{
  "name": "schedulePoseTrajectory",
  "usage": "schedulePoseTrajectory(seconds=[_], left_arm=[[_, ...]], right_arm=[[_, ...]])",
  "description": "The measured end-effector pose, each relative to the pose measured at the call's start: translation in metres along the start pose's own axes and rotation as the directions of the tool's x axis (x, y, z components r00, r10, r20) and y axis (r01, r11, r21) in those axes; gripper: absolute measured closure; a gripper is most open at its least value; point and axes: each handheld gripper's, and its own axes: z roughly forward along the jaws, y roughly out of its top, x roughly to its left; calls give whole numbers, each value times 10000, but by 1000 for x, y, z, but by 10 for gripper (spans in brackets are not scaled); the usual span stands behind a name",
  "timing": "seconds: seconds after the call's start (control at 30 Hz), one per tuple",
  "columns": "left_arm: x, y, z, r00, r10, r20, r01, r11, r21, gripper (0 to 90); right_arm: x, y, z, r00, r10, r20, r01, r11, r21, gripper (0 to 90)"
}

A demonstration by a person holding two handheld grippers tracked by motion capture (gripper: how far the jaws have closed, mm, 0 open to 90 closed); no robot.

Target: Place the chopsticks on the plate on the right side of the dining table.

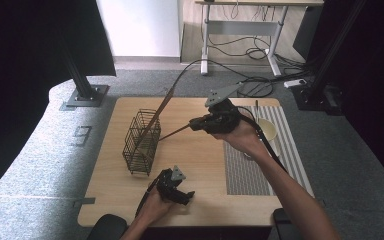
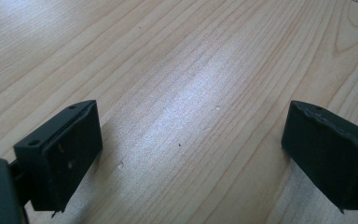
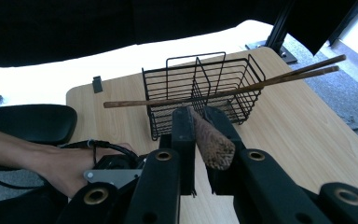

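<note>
Your right gripper (image 1: 196, 123) is up over the middle of the light wooden table (image 1: 200, 165). Its two black jaws are squeezed shut on a long brown wooden chopstick (image 1: 174, 132). In the right gripper view you can see the thick end of that stick (image 3: 210, 142) poking back between the jaws. The thin end points at the black wire basket (image 1: 142, 141) and reaches its side.

The basket stands upright on the left part of the table. It has a wire wall down the middle (image 3: 198, 84). Two more brown chopsticks (image 1: 161, 106) are already in it. They lean on the top rim and stick out far past it, toward the back of the table. In the right gripper view they lie side by side across the basket (image 3: 279, 78).

Your left gripper (image 1: 179, 194) sits low near the front edge of the table, well apart from the basket. Its jaws are wide apart with nothing between them, just bare wood (image 2: 191, 107).

A white paper cup (image 1: 270, 131) stands on the grey striped mat (image 1: 250, 170), just behind your right hand (image 1: 242, 137).
</note>
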Motion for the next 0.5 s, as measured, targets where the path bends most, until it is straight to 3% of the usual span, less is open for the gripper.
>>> schedulePoseTrajectory(seconds=[0.2, 0.5], left_arm=[[0, 0, -1, 10000, -37, 19, 37, 10000, -23, 55], [3, 0, -4, 9990, -435, 108, 434, 9990, 121, 75]], right_arm=[[0, -5, -12, 9999, 53, 164, -52, 10000, -30, 820], [-2, -23, -25, 9991, 233, 357, -231, 9997, -78, 821]])
